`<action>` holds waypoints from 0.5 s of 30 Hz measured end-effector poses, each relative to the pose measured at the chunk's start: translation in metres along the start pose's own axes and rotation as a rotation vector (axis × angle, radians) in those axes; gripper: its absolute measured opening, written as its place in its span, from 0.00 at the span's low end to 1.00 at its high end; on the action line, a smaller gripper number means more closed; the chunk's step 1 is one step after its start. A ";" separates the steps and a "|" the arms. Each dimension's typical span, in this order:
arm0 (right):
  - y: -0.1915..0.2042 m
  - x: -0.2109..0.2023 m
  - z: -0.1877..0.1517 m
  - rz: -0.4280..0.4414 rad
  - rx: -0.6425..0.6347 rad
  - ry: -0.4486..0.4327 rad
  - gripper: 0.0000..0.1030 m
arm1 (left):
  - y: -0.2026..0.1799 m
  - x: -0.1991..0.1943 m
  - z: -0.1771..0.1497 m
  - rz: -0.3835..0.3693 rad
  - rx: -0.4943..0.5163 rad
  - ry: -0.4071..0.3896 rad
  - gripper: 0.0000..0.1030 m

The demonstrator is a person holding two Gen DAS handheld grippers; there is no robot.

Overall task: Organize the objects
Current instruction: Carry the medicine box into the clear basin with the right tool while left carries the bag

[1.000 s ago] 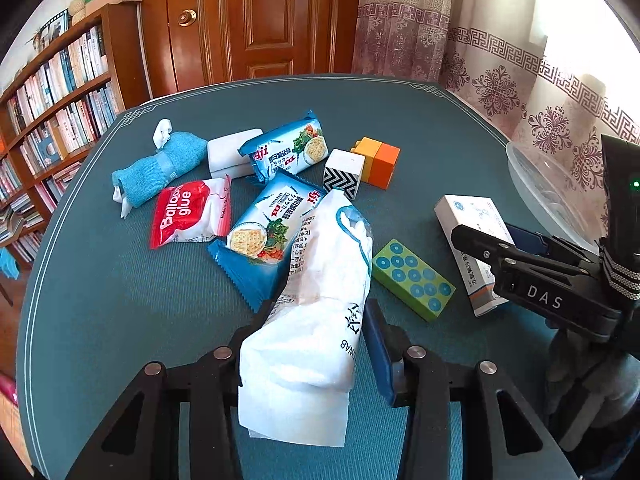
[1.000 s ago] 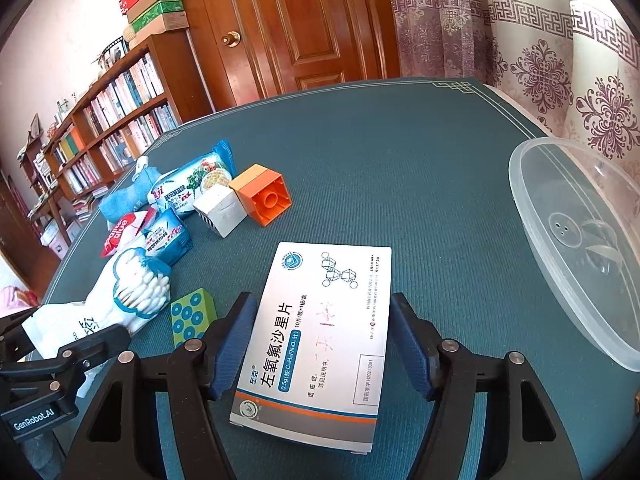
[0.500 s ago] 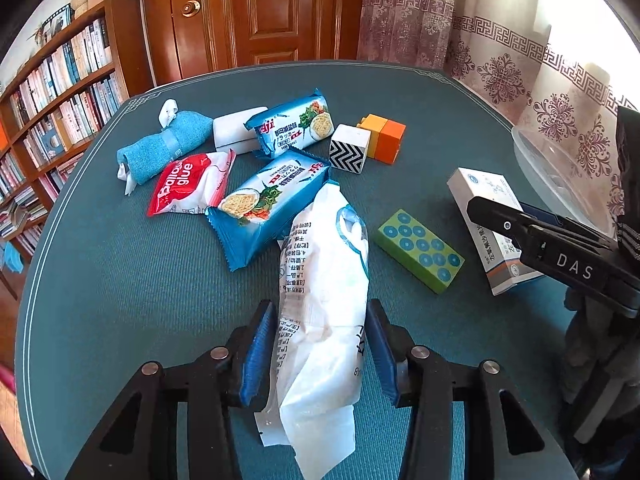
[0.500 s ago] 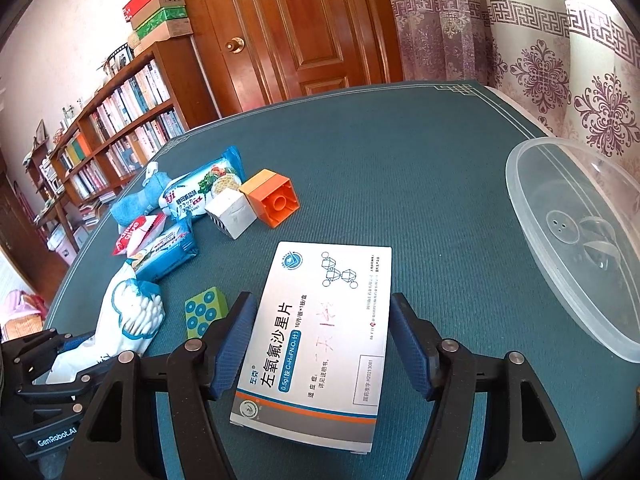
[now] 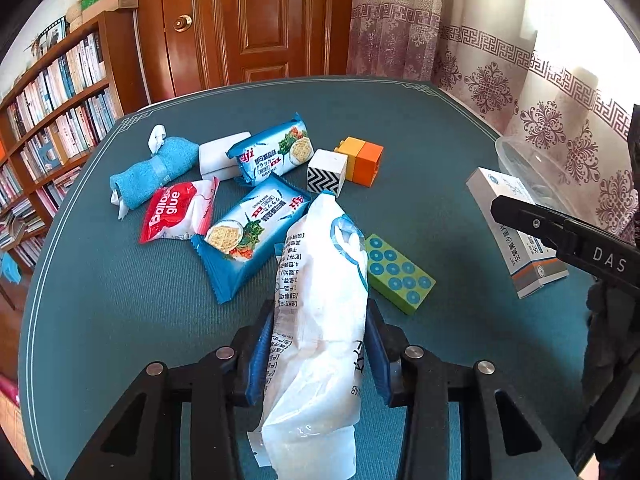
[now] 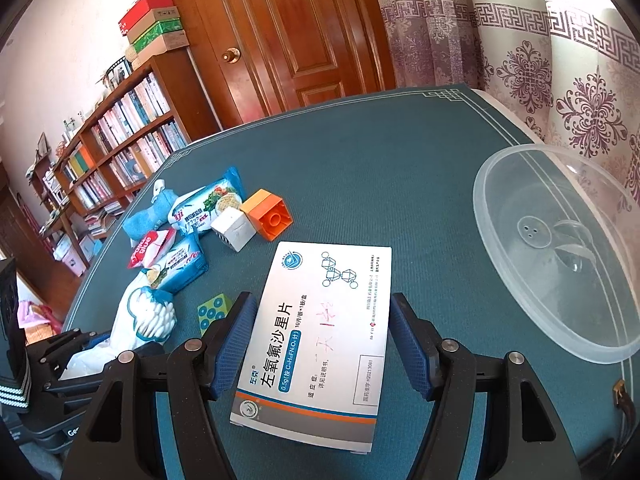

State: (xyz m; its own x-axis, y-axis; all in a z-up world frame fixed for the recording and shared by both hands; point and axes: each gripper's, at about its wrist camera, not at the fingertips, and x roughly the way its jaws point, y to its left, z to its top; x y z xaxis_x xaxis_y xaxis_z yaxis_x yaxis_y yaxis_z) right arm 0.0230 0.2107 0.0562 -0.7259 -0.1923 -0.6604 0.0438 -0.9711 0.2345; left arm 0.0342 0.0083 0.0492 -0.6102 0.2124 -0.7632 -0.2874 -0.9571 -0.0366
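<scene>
The left tongs (image 5: 318, 354) are clenched on a white bag of cotton swabs (image 5: 320, 320), both blue pads pressed into its sides; the bag's far end reaches out ahead of the tips. The right tongs (image 6: 322, 344) bracket a white medicine box (image 6: 320, 340): the left pad touches the box's edge, while the right pad seems to stand just clear of it, so I cannot tell whether the grip is closed. The box lies flat on the green tabletop (image 6: 380, 184).

Just right of the left tongs sits a green block with blue dots (image 5: 398, 276). Just ahead and left, a blue cracker packet (image 5: 250, 236) touches the bag's far end; beside it lies a red and white balloon glue pouch (image 5: 178, 212). Farther ahead are a second cracker packet (image 5: 272, 154), a white cube with a black zigzag face (image 5: 326, 172), and an orange and yellow block (image 5: 360, 160) touching that cube. A rolled blue towel (image 5: 154, 170) and a white box (image 5: 220, 154) lie ahead to the left.

Right of the right tongs, a clear plastic lid (image 6: 556, 240) rests near the tabletop's edge.
</scene>
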 end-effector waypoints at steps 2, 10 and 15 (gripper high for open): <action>-0.009 -0.009 0.005 -0.022 0.003 -0.017 0.66 | -0.005 -0.005 0.005 -0.009 0.008 -0.013 0.43; -0.077 -0.035 0.023 -0.197 0.054 -0.068 0.66 | -0.036 -0.013 0.029 -0.064 0.061 -0.046 0.43; -0.133 -0.037 0.025 -0.323 0.111 -0.059 0.66 | -0.059 -0.009 0.043 -0.096 0.098 -0.048 0.43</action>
State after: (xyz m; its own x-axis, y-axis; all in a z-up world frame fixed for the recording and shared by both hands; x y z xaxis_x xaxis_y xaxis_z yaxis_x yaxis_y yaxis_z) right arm 0.0265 0.3500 0.0676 -0.7288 0.1347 -0.6714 -0.2677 -0.9585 0.0984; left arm 0.0250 0.0712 0.0861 -0.6107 0.3131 -0.7274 -0.4153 -0.9087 -0.0426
